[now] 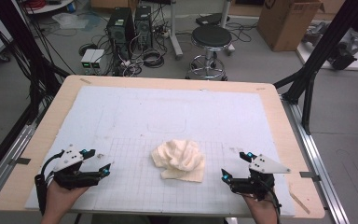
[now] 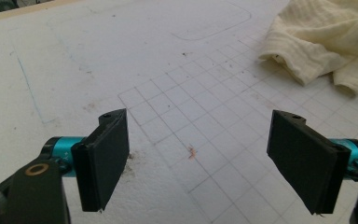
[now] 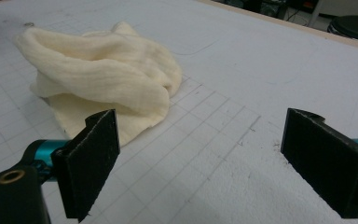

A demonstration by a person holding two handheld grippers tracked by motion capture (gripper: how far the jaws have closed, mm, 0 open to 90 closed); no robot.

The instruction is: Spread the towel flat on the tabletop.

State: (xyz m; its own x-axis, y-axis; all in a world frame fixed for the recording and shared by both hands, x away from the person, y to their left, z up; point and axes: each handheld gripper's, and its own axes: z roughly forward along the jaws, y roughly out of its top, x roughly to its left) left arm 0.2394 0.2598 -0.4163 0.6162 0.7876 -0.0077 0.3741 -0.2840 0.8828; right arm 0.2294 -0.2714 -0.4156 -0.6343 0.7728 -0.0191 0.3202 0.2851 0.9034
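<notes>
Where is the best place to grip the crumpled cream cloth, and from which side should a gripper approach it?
Probably the flat edge of the cloth that lies on the mat toward the person, approached low from the right gripper, whose jaws stand open. That layer sticks out thin from under the bunched folds, so the jaws can close over it.

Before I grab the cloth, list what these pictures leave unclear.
- Cloth edges and corners: lost in its own folds in the high view, so its shape and size stay unknown.
- Cloth's right part: cut off by the frame edge in the left gripper view.
- Mat under the cloth: covered.
- Person's hands: cut off by the bottom edge in the high view.
</notes>
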